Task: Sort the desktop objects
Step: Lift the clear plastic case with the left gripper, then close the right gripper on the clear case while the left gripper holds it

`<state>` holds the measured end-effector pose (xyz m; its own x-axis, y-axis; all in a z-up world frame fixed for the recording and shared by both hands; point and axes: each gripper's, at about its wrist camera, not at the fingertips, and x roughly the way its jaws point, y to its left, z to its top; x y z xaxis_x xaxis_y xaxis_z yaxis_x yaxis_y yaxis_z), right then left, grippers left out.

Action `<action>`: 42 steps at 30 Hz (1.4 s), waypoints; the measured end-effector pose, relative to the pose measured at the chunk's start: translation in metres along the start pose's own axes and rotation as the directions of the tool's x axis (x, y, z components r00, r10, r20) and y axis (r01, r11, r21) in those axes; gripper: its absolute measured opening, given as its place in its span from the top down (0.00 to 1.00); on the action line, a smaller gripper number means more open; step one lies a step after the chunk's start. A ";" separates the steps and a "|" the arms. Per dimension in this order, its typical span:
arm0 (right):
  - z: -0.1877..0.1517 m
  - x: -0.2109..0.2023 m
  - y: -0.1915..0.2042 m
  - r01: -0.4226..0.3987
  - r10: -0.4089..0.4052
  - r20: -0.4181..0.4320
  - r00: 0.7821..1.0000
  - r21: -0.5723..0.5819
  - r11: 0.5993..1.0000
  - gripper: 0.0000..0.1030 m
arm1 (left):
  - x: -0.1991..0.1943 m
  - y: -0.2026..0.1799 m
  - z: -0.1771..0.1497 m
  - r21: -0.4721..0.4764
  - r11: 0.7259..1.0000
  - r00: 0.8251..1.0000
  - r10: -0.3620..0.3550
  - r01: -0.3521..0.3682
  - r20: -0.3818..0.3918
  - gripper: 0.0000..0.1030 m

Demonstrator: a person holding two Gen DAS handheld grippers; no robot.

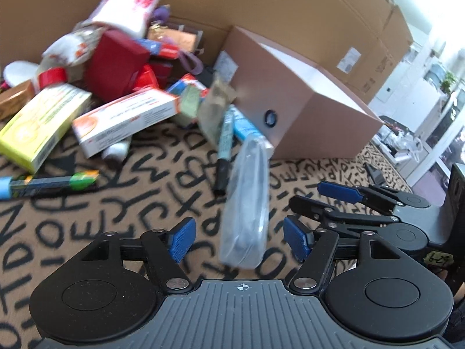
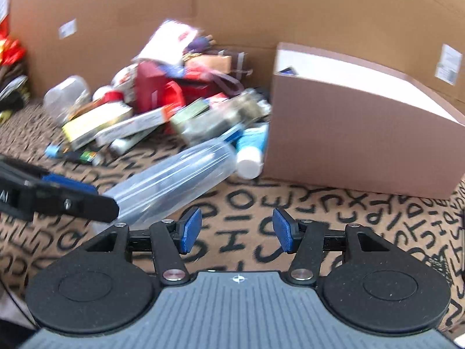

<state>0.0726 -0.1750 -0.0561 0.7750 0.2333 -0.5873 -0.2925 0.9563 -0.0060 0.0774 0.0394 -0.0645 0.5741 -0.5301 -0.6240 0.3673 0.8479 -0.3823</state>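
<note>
A clear plastic case (image 1: pixel 247 203) with dark items inside lies on the lettered cloth between and just ahead of my open left gripper (image 1: pixel 239 240). It also shows in the right wrist view (image 2: pixel 174 180), lying slanted. My right gripper (image 2: pixel 237 229) is open and empty over bare cloth, to the right of the case. It appears in the left wrist view (image 1: pixel 334 203). A left gripper finger (image 2: pixel 69 195) reaches in beside the case's near end. A brown open-top box (image 1: pixel 293 99) stands behind; it also shows in the right wrist view (image 2: pixel 360 133).
A pile of boxes and packets (image 1: pixel 96 81) lies at the back left, with a white-orange carton (image 1: pixel 128 119), a yellow box (image 1: pixel 40 125), a marker (image 1: pixel 225 151) and a green-capped pen (image 1: pixel 49 184). A white-capped blue tube (image 2: pixel 251 151) leans by the box. Cardboard walls (image 2: pixel 203 8) enclose the back.
</note>
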 end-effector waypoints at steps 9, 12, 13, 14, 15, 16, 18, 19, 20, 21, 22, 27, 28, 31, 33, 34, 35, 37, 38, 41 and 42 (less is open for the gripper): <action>0.005 0.000 -0.012 -0.045 0.044 0.010 0.999 0.130 0.990 0.40 | 0.026 -0.010 0.004 0.065 0.998 0.999 0.025 -0.022 -0.044 0.33; 0.008 0.004 -0.010 -0.081 0.082 0.002 0.997 0.170 0.982 0.40 | 0.028 0.000 0.000 0.031 0.999 0.997 0.017 -0.014 -0.074 0.47; 0.009 0.006 -0.008 -0.092 0.094 -0.001 0.996 0.174 0.980 0.40 | 0.028 0.002 -0.001 0.025 1.000 0.997 0.013 -0.011 -0.072 0.51; 0.010 0.009 -0.005 -0.103 0.105 -0.004 0.994 0.177 0.979 0.40 | 0.026 0.003 -0.002 0.022 1.000 0.998 0.011 -0.010 -0.069 0.58; 0.011 0.011 -0.003 -0.114 0.117 -0.006 0.993 0.179 0.977 0.40 | 0.025 0.004 -0.003 0.019 1.000 0.998 0.011 -0.010 -0.066 0.61; 0.011 0.013 0.000 -0.126 0.130 -0.010 0.991 0.181 0.975 0.40 | 0.024 0.005 -0.004 0.015 1.000 0.998 0.012 -0.011 -0.064 0.61; 0.013 0.016 0.006 -0.141 0.146 -0.013 0.989 0.182 0.973 0.40 | 0.021 0.007 -0.006 0.004 1.000 0.998 0.015 -0.015 -0.057 0.63; 0.013 0.017 0.008 -0.147 0.152 -0.014 0.988 0.182 0.972 0.40 | 0.019 0.008 -0.007 0.002 1.000 0.998 0.019 -0.018 -0.054 0.64; 0.014 0.018 0.010 -0.155 0.160 -0.016 0.987 0.185 0.971 0.40 | 0.017 0.009 -0.008 0.002 1.000 0.998 0.020 -0.020 -0.053 0.63; 0.015 0.018 0.011 -0.162 0.168 -0.017 0.986 0.190 0.968 0.40 | 0.016 0.009 -0.010 0.003 1.000 0.998 0.021 -0.021 -0.052 0.63; 0.015 0.018 0.011 -0.165 0.171 -0.017 0.985 0.193 0.967 0.40 | 0.014 0.008 -0.011 0.006 1.000 0.998 0.023 -0.023 -0.052 0.62; 0.019 0.018 0.016 -0.177 0.184 -0.016 0.983 0.203 0.963 0.40 | 0.014 0.004 -0.012 0.016 0.999 0.998 0.031 -0.030 -0.052 0.58; 0.019 0.017 0.017 -0.182 0.188 -0.014 0.982 0.203 0.962 0.40 | 0.014 0.003 -0.011 0.017 0.999 0.998 0.030 -0.029 -0.053 0.57; 0.021 0.017 0.021 -0.200 0.207 -0.014 0.978 0.197 0.960 0.39 | 0.015 -0.001 -0.011 0.019 1.000 0.998 0.023 -0.022 -0.054 0.50; 0.022 0.018 0.024 -0.210 0.218 -0.021 0.976 0.188 0.959 0.39 | 0.016 -0.005 -0.012 0.030 0.999 0.998 0.023 -0.021 -0.057 0.49; 0.022 0.019 0.025 -0.215 0.223 -0.024 0.974 0.184 0.959 0.39 | 0.016 -0.007 -0.012 0.038 0.999 0.998 0.022 -0.020 -0.058 0.49; 0.023 0.019 0.026 -0.220 0.229 -0.028 0.973 0.180 0.959 0.39 | 0.017 -0.009 -0.012 0.046 0.999 0.998 0.020 -0.018 -0.059 0.49; 0.024 0.022 0.029 -0.226 0.235 -0.034 0.971 0.172 0.959 0.39 | 0.018 -0.013 -0.012 0.061 0.998 0.998 0.012 -0.008 -0.064 0.49; 0.024 0.023 0.030 -0.229 0.239 -0.038 0.970 0.170 0.958 0.37 | 0.019 -0.016 -0.013 0.070 0.998 0.998 0.009 -0.005 -0.066 0.49; 0.024 0.025 0.033 -0.216 0.224 -0.043 0.974 0.149 0.965 0.36 | 0.022 -0.021 -0.014 0.085 0.996 0.997 0.003 0.003 -0.074 0.50; 0.024 0.026 0.033 -0.210 0.219 -0.047 0.975 0.146 0.967 0.36 | 0.024 -0.023 -0.014 0.088 0.996 0.997 0.001 0.006 -0.077 0.50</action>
<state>0.0966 -0.1334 -0.0523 0.6650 0.4282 -0.6119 -0.3639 0.9013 0.2352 0.0724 0.0078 -0.0801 0.5163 -0.5268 -0.6752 0.4338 0.8407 -0.3242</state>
